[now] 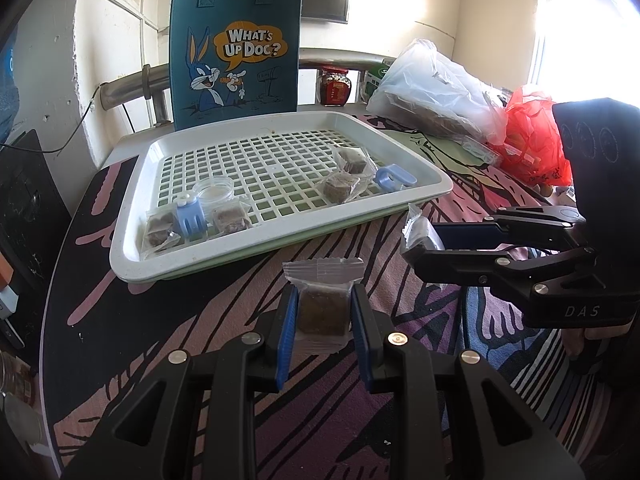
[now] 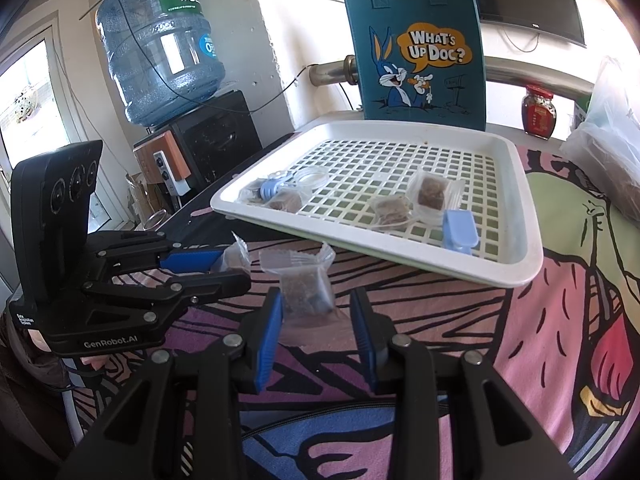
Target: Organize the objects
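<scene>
Each gripper is clamped on a wrapped brown cube: the left gripper (image 1: 324,316) on one packet (image 1: 323,312), the right gripper (image 2: 316,312) on another packet (image 2: 306,286), both near the tray (image 1: 132,240). Far behind stands a tote (image 1: 236,52); bags (image 1: 440,88) lie right.
</scene>
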Demonstrator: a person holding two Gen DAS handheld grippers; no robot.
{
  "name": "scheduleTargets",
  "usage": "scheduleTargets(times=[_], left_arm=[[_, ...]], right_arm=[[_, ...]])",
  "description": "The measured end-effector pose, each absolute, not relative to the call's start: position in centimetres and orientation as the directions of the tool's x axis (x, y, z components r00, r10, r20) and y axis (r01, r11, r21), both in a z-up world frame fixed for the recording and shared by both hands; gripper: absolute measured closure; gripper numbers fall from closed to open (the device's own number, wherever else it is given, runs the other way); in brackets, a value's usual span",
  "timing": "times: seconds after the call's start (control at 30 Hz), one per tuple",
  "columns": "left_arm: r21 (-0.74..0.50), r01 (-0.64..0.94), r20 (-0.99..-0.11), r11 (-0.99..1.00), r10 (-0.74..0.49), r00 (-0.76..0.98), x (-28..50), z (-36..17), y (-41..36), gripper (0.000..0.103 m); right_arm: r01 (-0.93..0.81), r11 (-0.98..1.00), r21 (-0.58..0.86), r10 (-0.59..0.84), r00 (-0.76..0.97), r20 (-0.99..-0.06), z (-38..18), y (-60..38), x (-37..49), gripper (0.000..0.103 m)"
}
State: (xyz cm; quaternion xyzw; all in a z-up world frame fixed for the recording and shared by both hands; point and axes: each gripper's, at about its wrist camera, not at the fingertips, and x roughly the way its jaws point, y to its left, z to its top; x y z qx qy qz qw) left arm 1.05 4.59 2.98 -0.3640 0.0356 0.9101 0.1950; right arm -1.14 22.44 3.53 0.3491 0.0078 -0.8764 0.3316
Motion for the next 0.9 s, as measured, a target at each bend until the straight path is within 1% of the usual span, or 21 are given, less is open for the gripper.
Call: scheduleTargets(times=[0.9], left_arm=[[-0.077,-0.381,-0.676,-0.921,0.329,-0.659,1.02,2.99,4.56,0.078]], right_arm=[[0.589,-0.779,0.215,-0.576,-0.537,-0.616,3.38,22.20,-0.95,0.069]])
